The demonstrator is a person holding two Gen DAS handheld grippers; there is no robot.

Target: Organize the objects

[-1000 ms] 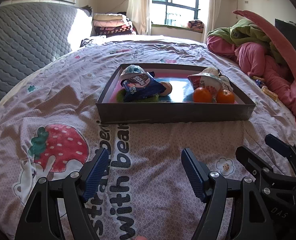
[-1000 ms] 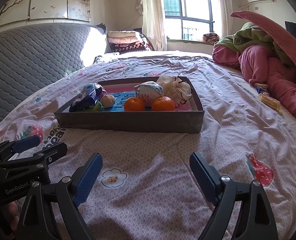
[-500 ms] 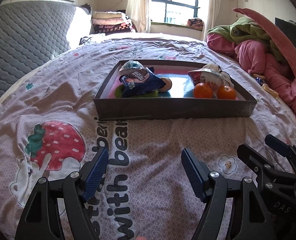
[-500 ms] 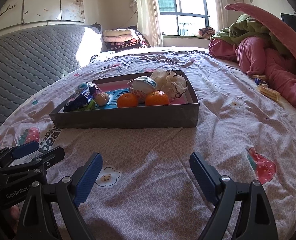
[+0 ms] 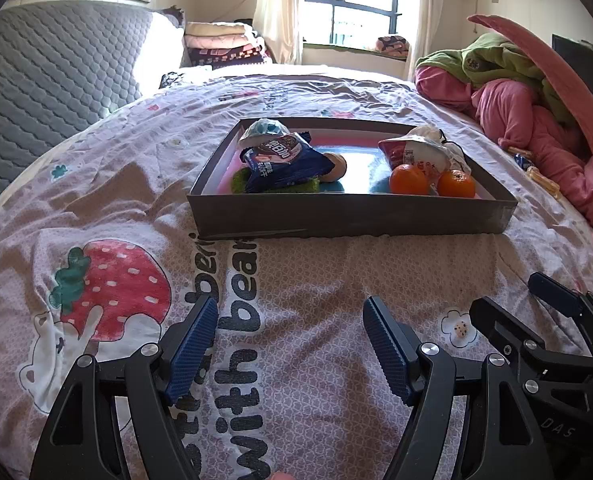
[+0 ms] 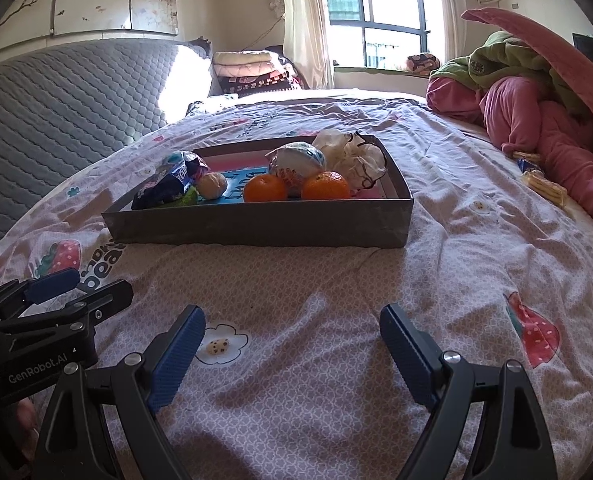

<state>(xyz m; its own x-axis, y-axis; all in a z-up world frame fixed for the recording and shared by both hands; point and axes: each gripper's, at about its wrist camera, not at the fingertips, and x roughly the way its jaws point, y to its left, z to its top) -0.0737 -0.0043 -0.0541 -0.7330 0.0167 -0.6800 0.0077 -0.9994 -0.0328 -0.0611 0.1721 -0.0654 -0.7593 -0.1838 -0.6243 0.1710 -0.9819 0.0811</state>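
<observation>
Now both grippers, left (image 5: 288, 344) & right (image 6: 292, 352), fingers wide, empty, over bed (image 6: 296, 280); tray (image 6: 256, 224) w/ 2 oranges (image 6: 264, 188) ahead.

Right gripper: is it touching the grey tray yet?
Apart. The right wrist view shows the right gripper open over bare bedsheet, with a clear stretch of sheet between its fingertips and the grey tray.

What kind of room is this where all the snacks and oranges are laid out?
A bedroom, most likely in a home. The tray sits on a bed with a strawberry-print sheet, against a quilted grey headboard; folded blankets are stacked near the window.
</observation>
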